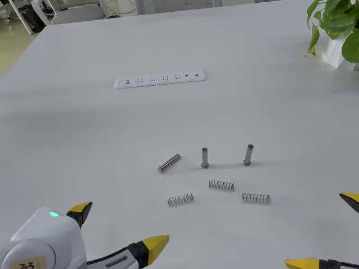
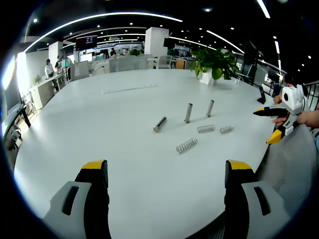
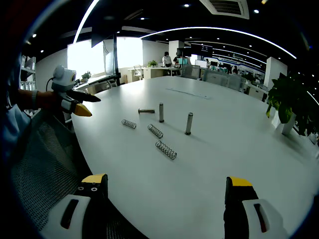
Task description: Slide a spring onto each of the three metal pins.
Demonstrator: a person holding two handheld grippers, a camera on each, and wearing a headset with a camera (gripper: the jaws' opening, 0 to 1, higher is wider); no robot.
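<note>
Found left gripper (image 1: 118,227) low at the near-left edge of the white tabletop (image 1: 84,140), with yellow-tipped jaws spread wide and gripping nothing. Found right gripper (image 1: 325,230) at the near-right edge, with jaws likewise spread wide and empty. Noted both well apart from each other and short of the parts.

Recorded three short silver metal pins in a row mid-table:
- leftmost pin (image 1: 169,163) lying on its side
- middle pin (image 1: 205,157) standing upright
- rightmost pin (image 1: 248,154) standing upright

Recorded three small coiled wire springs lying flat just in front of the pins, none on a pin:
- left spring (image 1: 180,199)
- middle spring (image 1: 221,185)
- right spring (image 1: 256,198)

Found all three springs apart from one another and from the pins, between the pin row and the grippers.

Noted long white power strip (image 1: 160,79) lying farther back on the table. Noted green leafy plant in white pot (image 1: 336,28) at the far right.
</note>
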